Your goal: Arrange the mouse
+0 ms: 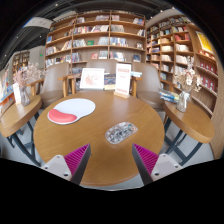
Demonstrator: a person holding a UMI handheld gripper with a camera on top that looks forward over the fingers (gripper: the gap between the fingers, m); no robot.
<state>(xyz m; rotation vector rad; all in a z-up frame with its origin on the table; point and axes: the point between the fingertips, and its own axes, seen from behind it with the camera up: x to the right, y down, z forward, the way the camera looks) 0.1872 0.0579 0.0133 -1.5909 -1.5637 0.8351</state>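
Observation:
A grey patterned mouse lies on the round wooden table, just ahead of my fingers and a little right of the middle. A white and red mouse pad lies on the table further off to the left. My gripper is open and empty above the table's near part, its magenta pads wide apart. Nothing is between the fingers.
Wooden chairs stand around the table. A book stand and a sign stand at the table's far edge. Other tables stand left and right, the right one with a plant. Bookshelves line the back wall.

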